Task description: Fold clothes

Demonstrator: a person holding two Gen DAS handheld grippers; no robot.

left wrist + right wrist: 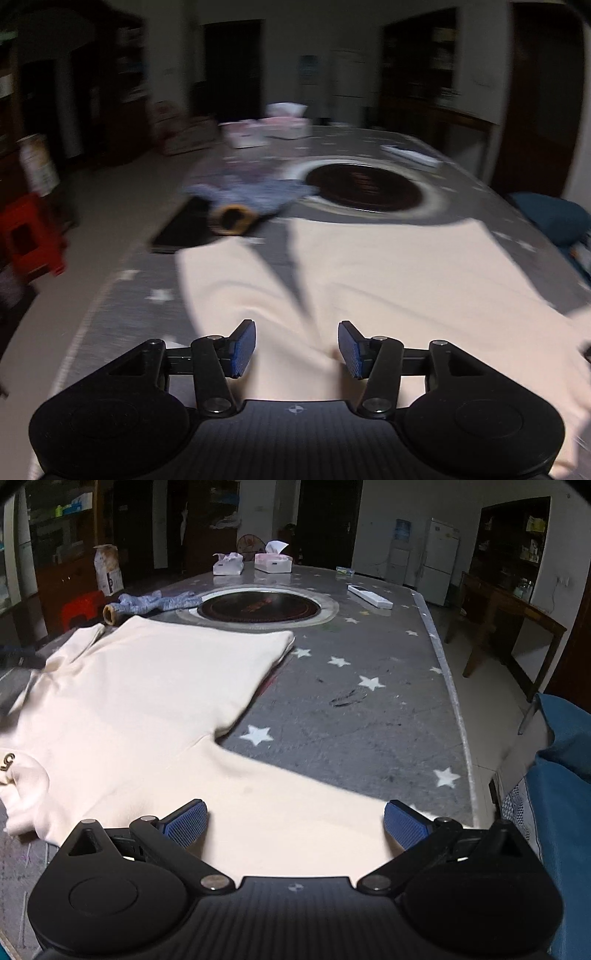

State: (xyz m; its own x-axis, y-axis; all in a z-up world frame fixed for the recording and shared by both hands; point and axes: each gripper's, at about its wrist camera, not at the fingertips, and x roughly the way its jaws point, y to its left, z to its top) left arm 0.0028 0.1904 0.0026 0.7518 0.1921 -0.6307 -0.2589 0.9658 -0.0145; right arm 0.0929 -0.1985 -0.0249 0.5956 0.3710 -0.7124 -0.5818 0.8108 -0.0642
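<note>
Cream sweater (pixel 369 273) lies spread across the near end of the bench (pixel 461 173) in the blurred left wrist view, with one sleeve angling off to the left and a crease running up from between the blue pads. The left tool (pixel 296 349) stands open at a middling width just over that creased cloth, holding nothing. Beyond it sit a blue garment (pixel 255 194) and a round dark plate (pixel 364 187) let into the bench. In the right wrist view the sweater (pixel 147 701) lies flat on the star-printed cover, body reaching toward the dark plate (pixel 258 608) and a sleeve running toward the camera. The right tool (pixel 295 823) is spread wide over that sleeve, empty too. Farther back are two tissue boxes (pixel 273 562), a white remote (pixel 370 596) and the blue garment (pixel 155 603) near the left edge. Spread out with both sleeves splayed, the sweater does not look folded as the task wants. Risks from here, as I judge them: a pinch could take only the top layer, so the fold drags crooked; the bunched cloth under the left tool could get pressed into the fold; and a sleeve swung wide could sweep into the blue garment.
</note>
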